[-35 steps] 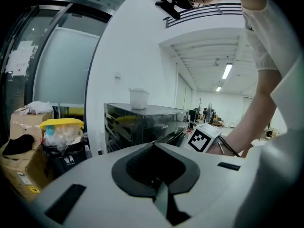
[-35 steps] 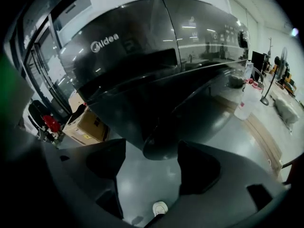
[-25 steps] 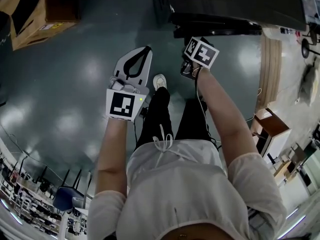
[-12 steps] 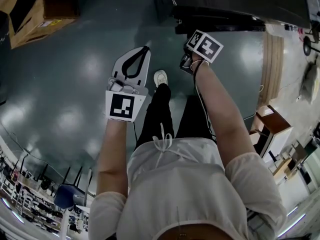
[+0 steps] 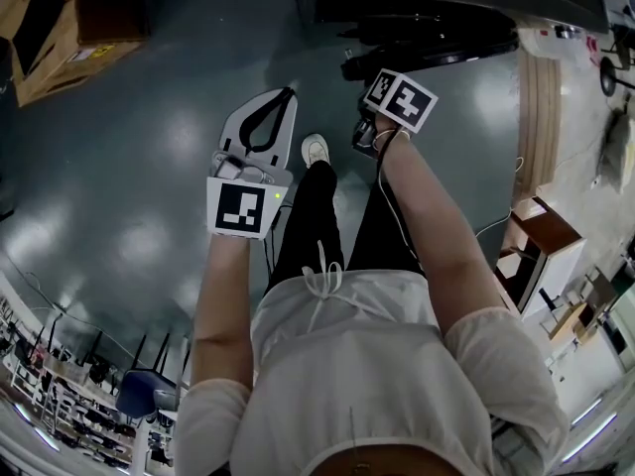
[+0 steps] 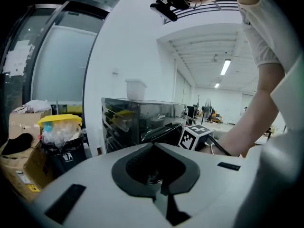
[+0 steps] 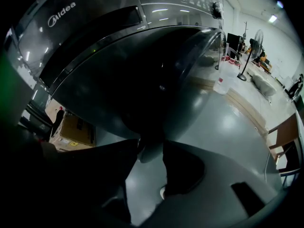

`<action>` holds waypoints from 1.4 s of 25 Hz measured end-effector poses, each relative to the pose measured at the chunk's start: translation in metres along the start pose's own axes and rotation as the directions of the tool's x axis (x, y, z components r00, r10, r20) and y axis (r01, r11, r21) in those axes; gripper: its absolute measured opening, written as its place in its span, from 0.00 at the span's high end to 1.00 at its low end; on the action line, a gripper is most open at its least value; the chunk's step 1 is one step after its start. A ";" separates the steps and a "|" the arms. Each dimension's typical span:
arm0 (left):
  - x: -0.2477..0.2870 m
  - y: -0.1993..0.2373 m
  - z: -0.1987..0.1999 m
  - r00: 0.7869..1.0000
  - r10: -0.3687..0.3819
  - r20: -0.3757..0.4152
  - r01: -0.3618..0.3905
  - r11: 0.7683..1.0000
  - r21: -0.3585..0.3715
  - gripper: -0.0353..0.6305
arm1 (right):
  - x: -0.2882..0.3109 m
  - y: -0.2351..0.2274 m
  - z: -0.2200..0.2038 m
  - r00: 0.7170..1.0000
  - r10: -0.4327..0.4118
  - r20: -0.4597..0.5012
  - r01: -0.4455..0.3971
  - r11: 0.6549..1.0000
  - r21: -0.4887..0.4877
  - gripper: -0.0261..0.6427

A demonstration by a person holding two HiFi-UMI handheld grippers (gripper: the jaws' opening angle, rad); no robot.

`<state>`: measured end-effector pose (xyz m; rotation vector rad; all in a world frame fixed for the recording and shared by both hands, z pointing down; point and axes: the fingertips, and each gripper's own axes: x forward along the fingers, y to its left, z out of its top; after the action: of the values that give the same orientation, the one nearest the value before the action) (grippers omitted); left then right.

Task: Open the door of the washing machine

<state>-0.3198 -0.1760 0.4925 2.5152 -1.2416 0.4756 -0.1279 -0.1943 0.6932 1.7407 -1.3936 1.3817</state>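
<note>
- The washing machine point(image 7: 95, 13) is a dark, glossy box with a smooth front panel. In the head view it stands at the top edge, in front of the person.
- Its door point(image 7: 142, 94) is a round, bulging dome of dark shiny material that reflects the room. In the head view the door point(image 5: 427, 48) stands out from the front of the machine, towards the person.
- The right gripper point(image 7: 151, 148) is at the lower rim of the door. Its two black fingers point(image 7: 183, 167) are clenched on a small rounded part of this rim, which sits between them.
- In the head view the right gripper point(image 5: 365, 137) is mostly hidden behind its marker cube point(image 5: 400, 100), just below the door.
- The left gripper point(image 5: 283, 97) hangs over the floor point(image 5: 129, 167), well apart from the machine. Its flat white fingers point(image 5: 260, 132) have a black ribbed lining and are pressed together at the tip, with nothing between them.
- The floor is smooth, grey-green and shiny.
- A brown cardboard box point(image 5: 60, 38) lies at the upper left, and a white shoe point(image 5: 316, 150) is between the two grippers.
</note>
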 end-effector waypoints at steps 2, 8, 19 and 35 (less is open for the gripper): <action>0.002 -0.006 0.001 1.000 -0.012 -0.002 0.012 1.000 0.007 0.91 | -0.005 -0.008 -0.010 1.000 -0.003 -0.019 0.003 1.000 0.008 0.70; 0.018 -0.044 0.000 0.998 -0.064 -0.013 0.064 0.998 0.026 0.91 | -0.017 -0.041 -0.027 0.998 0.009 -0.060 -0.010 1.000 -0.008 0.73; 0.047 -0.131 -0.010 0.984 -0.175 -0.033 0.176 0.982 0.065 0.91 | -0.043 -0.121 -0.072 0.993 0.013 -0.117 -0.008 0.999 0.037 0.79; 0.090 -0.273 -0.014 0.947 -0.318 -0.040 0.320 0.933 0.164 0.91 | -0.086 -0.277 -0.103 0.993 -0.019 -0.120 0.035 0.991 0.131 0.83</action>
<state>-0.0508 -0.0745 0.5112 2.7804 -0.7905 0.5336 0.0902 0.0221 0.7045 1.7221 -1.2349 1.5687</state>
